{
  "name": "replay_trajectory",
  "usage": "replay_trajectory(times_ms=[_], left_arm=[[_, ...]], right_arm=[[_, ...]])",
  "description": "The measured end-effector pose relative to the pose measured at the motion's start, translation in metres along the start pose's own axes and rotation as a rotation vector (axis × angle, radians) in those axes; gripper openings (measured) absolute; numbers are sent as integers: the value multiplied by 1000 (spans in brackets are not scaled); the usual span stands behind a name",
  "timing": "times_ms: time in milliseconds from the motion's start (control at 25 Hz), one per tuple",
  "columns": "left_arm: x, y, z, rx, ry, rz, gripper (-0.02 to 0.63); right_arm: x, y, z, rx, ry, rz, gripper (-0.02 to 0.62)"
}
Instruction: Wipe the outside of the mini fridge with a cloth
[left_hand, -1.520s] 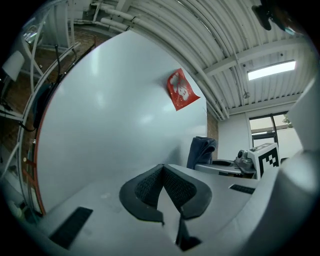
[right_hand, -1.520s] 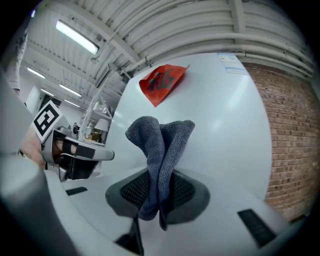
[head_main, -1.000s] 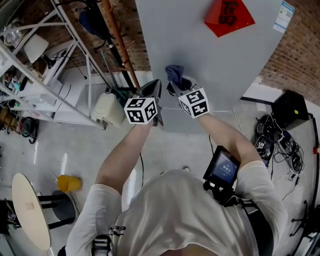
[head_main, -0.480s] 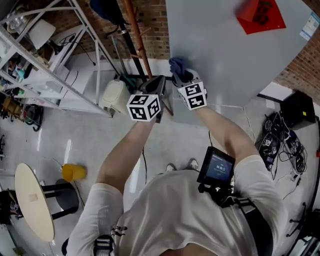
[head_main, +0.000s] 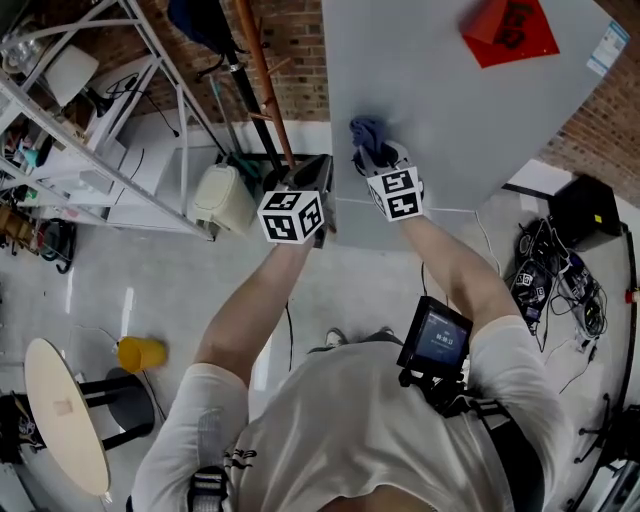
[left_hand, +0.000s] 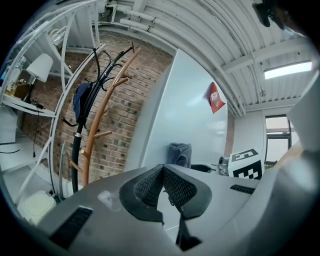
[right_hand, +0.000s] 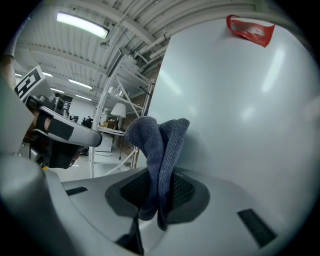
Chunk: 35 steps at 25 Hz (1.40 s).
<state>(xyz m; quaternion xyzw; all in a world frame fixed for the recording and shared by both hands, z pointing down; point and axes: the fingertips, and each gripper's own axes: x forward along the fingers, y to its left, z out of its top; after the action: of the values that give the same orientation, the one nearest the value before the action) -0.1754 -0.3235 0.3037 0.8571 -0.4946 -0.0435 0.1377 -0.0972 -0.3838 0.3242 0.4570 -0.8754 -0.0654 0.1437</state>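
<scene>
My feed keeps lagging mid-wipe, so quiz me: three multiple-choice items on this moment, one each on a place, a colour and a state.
1. Where is the cloth? A) at the fridge face B) on the floor C) on the table
2. What colour is the fridge's big sticker? A) green B) red C) yellow
3. How is the left gripper? A) open round the cloth B) shut on a pole C) shut, empty
A: the right gripper holds it at that grey face. B: red in every view. C: its pads meet, nothing between.
</scene>
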Motion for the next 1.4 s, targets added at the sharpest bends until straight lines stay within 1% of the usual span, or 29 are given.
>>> replay_trajectory(times_ms=[160, 440, 800, 1080, 1200, 1400], left_arm=[[11, -21, -7, -11, 11, -6, 0], [50, -73, -16, 1, 27, -44, 0], [111, -149, -39, 9, 56, -115, 0], [150, -191, -64, 4, 86, -133, 0], [161, -203, -72, 5, 97, -133, 0], [170, -209, -78, 10, 104, -130, 0]], right_arm=[[-27, -28, -16, 6, 12, -29, 83], [-79, -99, -42, 11, 16, -89, 83], [-152, -205, -83, 31, 36, -210, 83], [-204, -283, -116, 62, 56, -310, 83], [-216, -304, -125, 69, 57, -324, 83], [-216, -308, -127, 65, 42, -309, 83]])
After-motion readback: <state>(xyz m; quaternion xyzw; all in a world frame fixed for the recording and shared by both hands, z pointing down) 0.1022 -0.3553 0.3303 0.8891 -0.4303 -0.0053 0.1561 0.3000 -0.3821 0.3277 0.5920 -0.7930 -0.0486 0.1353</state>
